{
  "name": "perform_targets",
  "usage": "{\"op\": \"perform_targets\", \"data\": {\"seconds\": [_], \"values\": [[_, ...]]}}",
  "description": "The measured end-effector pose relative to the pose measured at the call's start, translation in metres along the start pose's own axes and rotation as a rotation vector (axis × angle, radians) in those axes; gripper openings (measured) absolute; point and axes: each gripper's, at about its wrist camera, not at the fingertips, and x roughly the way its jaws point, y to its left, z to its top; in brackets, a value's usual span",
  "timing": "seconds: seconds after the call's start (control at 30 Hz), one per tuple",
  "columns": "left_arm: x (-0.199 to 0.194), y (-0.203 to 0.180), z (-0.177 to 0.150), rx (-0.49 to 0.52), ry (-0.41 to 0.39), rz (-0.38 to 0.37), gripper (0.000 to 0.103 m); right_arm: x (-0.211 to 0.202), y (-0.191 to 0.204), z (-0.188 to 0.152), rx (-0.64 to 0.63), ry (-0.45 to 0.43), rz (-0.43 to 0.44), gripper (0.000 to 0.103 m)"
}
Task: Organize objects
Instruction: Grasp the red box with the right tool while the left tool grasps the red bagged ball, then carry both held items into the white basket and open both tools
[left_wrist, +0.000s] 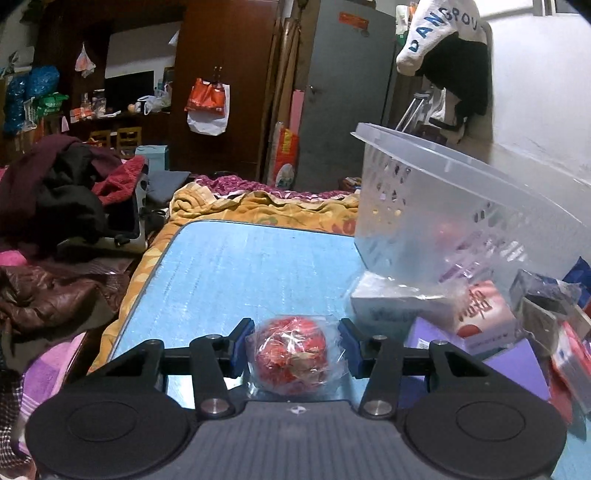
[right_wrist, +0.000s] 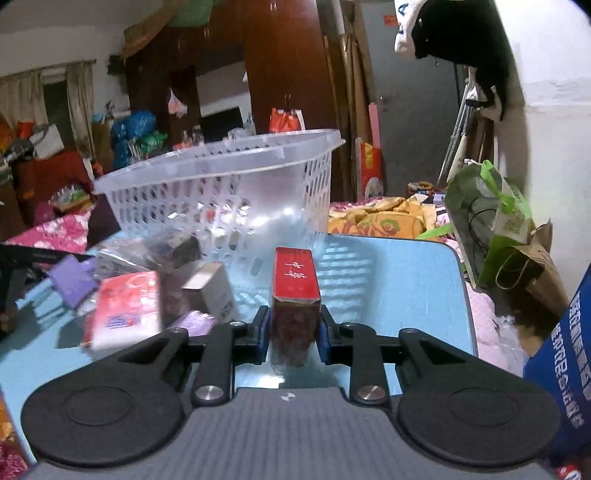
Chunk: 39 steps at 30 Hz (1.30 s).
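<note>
A red ball in clear wrap (left_wrist: 291, 354) lies on the blue table (left_wrist: 229, 273) between the blue pads of my left gripper (left_wrist: 295, 347). The pads meet its wrapper on both sides. My right gripper (right_wrist: 294, 330) is shut on a red box with white characters (right_wrist: 295, 280). Both pads press against the box's sides, and it stands on the blue table (right_wrist: 388, 280). A clear plastic basket (left_wrist: 424, 206) stands to the right of the ball. In the right wrist view the basket (right_wrist: 221, 184) is behind and left of the box.
Loose packets crowd the table by the basket: a white box (left_wrist: 391, 306), a pink-and-white tissue pack (left_wrist: 484, 314) (right_wrist: 125, 310) and a grey carton (right_wrist: 210, 288). A green bag (right_wrist: 491, 210) stands off the table's right edge. Piled clothes (left_wrist: 55, 192) lie on the left.
</note>
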Motion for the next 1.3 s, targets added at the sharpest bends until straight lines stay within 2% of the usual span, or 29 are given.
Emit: {"op": "perform_targets", "data": {"seconds": [0.17,0.5,0.67,0.8,0.93,1.1,1.2,1.3], "values": [[-0.004,-0.005,-0.006,0.015,0.024,-0.016,0.053,-0.019,0.011,-0.008,0.002,-0.038,0.024,0.028],[-0.01,-0.004,-0.012,0.0,0.024,-0.04,0.054,-0.012,0.006,-0.019,0.041,-0.038,0.036,0.028],[-0.012,0.006,-0.014,-0.045,0.016,-0.075,0.054,-0.017,0.006,-0.024,0.056,-0.071,0.037,0.028],[-0.015,0.007,-0.015,-0.047,0.009,-0.07,0.054,-0.019,0.005,-0.027,0.071,-0.087,0.032,0.028],[-0.03,0.009,-0.018,-0.088,-0.06,-0.111,0.053,-0.021,0.01,-0.028,0.048,-0.101,-0.003,0.028],[-0.051,0.004,-0.02,-0.076,-0.129,-0.143,0.053,-0.027,0.013,-0.028,0.03,-0.141,-0.034,0.028],[-0.069,0.006,-0.01,-0.077,-0.176,-0.158,0.053,-0.04,0.019,-0.018,0.008,-0.183,-0.037,0.028],[-0.086,0.0,0.013,-0.074,-0.22,-0.21,0.053,-0.057,0.035,0.006,-0.049,-0.248,-0.042,0.028]]}}
